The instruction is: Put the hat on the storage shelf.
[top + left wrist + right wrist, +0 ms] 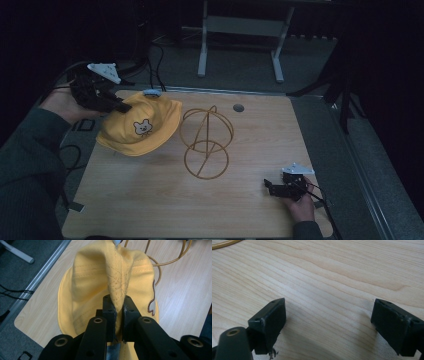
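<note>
A yellow hat [141, 125] with a small bear patch hangs at the table's far left, its brim touching the wood. My left gripper [120, 106] is shut on a pinched fold of the hat's crown [117, 287], and the jaws squeeze the fabric between them. Right of the hat stands a gold wire hat stand [205, 142], a round cage on a ring base. My right gripper [270, 188] rests low over the table at the near right, open, with bare wood between its fingers [270, 320].
A wooden table [165, 200] with a metal edge carries a small round grommet [238, 107] at the back. Cables [75, 155] trail off the left side. A white desk frame [240, 30] stands on the floor behind.
</note>
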Action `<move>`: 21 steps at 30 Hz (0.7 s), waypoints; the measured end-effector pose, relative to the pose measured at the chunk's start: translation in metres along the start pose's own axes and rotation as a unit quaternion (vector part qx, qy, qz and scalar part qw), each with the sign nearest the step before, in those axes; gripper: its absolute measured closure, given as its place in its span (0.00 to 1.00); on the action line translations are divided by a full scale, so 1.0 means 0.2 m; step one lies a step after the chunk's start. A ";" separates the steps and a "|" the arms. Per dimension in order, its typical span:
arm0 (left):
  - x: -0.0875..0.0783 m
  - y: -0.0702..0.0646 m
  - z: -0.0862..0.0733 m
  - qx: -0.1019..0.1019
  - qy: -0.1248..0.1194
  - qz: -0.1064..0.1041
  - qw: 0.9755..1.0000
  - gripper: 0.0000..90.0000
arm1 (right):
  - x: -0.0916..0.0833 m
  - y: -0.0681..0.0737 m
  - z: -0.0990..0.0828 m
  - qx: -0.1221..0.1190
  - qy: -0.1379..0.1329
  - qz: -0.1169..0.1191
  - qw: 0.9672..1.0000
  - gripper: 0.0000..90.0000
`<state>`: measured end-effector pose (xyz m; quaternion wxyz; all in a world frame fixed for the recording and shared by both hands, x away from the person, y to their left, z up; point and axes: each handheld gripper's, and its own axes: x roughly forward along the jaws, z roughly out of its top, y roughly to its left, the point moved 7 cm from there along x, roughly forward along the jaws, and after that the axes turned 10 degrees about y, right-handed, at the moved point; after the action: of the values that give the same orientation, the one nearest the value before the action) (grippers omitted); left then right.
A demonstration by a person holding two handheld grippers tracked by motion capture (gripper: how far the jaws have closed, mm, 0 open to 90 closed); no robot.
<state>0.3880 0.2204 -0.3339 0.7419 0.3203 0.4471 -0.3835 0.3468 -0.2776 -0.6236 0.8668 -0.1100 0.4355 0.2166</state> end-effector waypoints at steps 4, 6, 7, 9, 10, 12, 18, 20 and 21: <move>-0.02 -0.01 0.02 0.011 -0.006 0.001 1.000 0.93 | 0.00 0.00 0.00 0.000 0.000 0.000 1.000 0.14; -0.02 -0.01 0.03 0.013 -0.010 -0.001 1.000 0.93 | 0.00 0.00 0.00 0.000 0.000 0.000 1.000 0.14; -0.03 -0.02 0.04 0.013 -0.011 -0.001 1.000 0.93 | 0.00 0.00 0.00 0.000 0.000 0.000 1.000 0.14; -0.03 -0.02 0.05 0.016 -0.012 -0.001 1.000 0.93 | 0.00 0.00 0.00 0.000 0.000 0.000 1.000 0.14; -0.03 -0.02 0.06 0.018 -0.012 -0.001 1.000 0.93 | 0.00 0.00 0.00 -0.001 0.000 0.000 1.000 0.14; -0.04 -0.03 0.06 0.021 -0.009 0.001 1.000 0.93 | 0.00 0.00 0.00 -0.001 0.000 0.000 1.000 0.14; -0.05 -0.04 0.09 0.028 -0.009 0.003 1.000 0.93 | 0.00 0.00 0.00 0.000 0.001 0.000 1.000 0.14; -0.06 -0.04 0.10 0.030 -0.010 0.003 0.999 0.93 | 0.00 0.00 0.00 0.000 0.001 0.000 1.000 0.14; -0.06 -0.04 0.11 0.032 -0.011 0.004 0.999 0.93 | 0.00 0.00 0.00 0.000 0.001 0.000 1.000 0.14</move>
<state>0.3865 0.2029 -0.3154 0.7377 0.3412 0.4255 -0.3980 0.3466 -0.2776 -0.6236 0.8664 -0.1099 0.4364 0.2164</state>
